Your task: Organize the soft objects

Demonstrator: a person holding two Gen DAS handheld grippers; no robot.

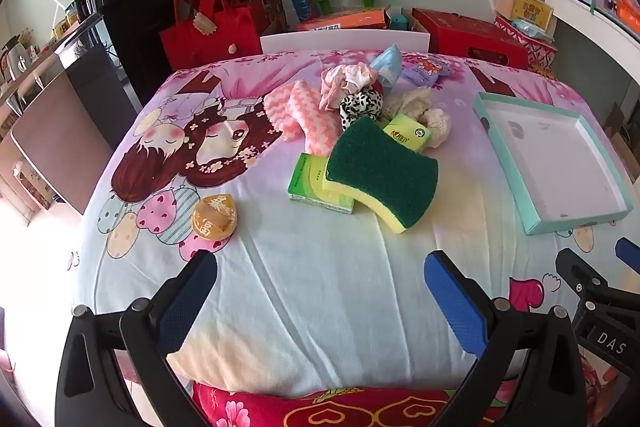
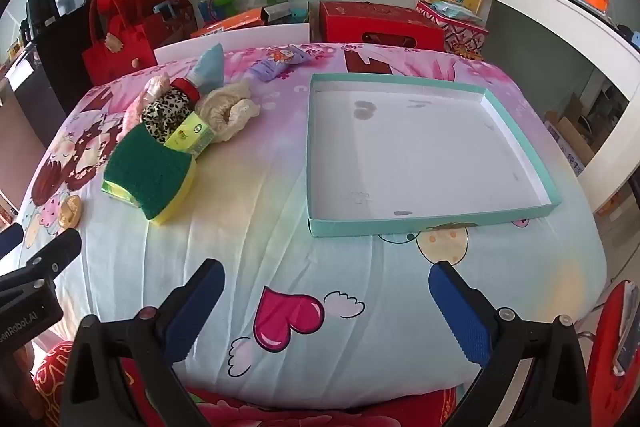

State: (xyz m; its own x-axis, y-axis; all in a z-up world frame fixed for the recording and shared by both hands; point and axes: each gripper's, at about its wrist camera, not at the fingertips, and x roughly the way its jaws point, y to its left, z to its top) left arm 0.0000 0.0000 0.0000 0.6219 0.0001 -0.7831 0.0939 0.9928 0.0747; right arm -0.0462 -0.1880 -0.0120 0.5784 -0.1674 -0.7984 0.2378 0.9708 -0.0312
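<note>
Two handheld grippers hang side by side over the near edge of a bed spread with a cartoon-print quilt (image 1: 304, 267), the left gripper (image 1: 320, 291) and the right gripper (image 2: 326, 301) both with jaws spread wide and nothing between them, apparently poised before a first pick. The soft things lie heaped toward the far middle of the bed: a green-and-yellow scouring sponge (image 1: 380, 171) propped on a green tissue packet (image 1: 310, 187), with pink-and-white fuzzy socks (image 1: 304, 115), a leopard-print cloth (image 1: 360, 107) and cream knitted socks (image 1: 420, 107) tangled behind it. A shallow white cardboard tray with a teal rim (image 2: 316, 147) sits bare toward the right edge, well apart from the heap, likely set there as the place to gather them. A round golden cushion (image 1: 214, 221) lies alone near the left edge.
</note>
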